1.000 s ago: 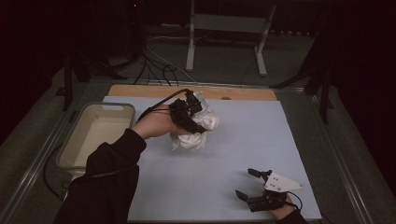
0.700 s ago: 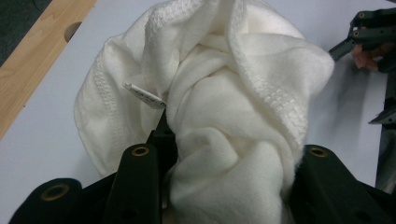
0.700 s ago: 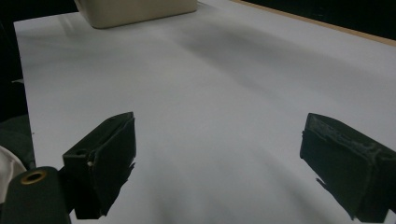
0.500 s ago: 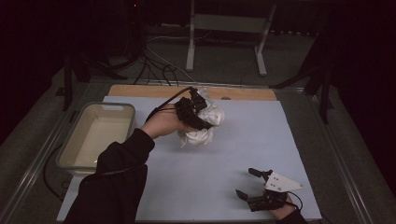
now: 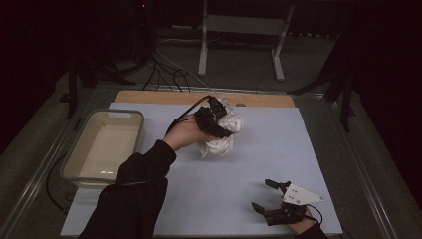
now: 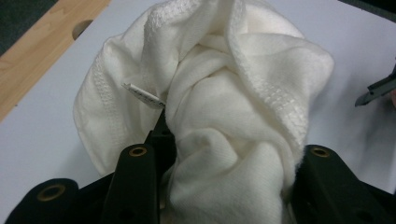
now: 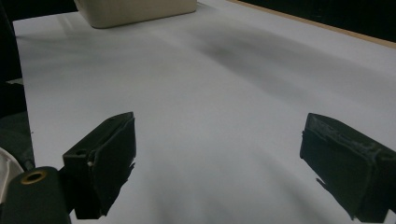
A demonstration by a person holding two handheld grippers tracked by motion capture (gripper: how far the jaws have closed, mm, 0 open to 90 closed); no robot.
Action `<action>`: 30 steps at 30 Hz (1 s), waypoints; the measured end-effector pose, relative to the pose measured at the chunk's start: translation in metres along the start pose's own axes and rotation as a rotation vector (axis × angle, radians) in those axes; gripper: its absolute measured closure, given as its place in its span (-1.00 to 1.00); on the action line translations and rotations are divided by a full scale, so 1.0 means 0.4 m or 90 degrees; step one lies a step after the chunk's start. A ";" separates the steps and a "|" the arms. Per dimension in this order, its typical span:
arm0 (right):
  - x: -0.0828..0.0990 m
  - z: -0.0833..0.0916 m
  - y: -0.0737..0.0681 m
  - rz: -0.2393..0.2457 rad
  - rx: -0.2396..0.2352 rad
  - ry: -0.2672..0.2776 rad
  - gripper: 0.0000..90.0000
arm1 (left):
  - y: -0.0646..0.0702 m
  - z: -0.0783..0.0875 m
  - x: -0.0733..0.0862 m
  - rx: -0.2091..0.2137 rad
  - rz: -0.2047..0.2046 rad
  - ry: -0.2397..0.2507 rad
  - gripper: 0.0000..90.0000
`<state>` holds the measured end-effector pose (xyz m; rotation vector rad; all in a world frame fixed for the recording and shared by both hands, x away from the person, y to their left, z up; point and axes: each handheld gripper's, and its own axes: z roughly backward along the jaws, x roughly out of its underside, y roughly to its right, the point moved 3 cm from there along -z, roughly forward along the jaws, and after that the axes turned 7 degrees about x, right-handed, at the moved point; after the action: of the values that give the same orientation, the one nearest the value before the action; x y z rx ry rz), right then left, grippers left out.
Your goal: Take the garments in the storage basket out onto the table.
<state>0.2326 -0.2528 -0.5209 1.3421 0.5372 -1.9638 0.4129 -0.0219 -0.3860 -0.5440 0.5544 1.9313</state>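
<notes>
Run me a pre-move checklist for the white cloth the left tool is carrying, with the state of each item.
1. Left tool clamped on white cloth: ok, cloth bunched between its jaws.
2. Cloth lifted off blue mat: cannot tell, its lower end hangs close to the mat.
3. Beige bin ready: ok, nothing seen inside.
4. Right tool out of the way: ok, open, near mat's front edge.
5. Cable trailing from left tool free of cloth: cannot tell.

A crumpled white cloth towel [image 5: 223, 134] sits at the middle-back of the pale blue table mat [image 5: 259, 164]; the cream plastic tub [image 5: 102, 147] stands left (on the mat's edge), well apart.
</notes>
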 end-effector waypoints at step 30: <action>0.001 -0.003 -0.003 0.003 -0.001 -0.004 -0.76 | 0.008 0.004 -0.019 0.017 0.019 0.024 -1.00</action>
<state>0.2323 -0.2514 -0.5218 1.3348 0.5316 -1.9629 0.4127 -0.0276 -0.3799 -0.5583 0.6156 1.9427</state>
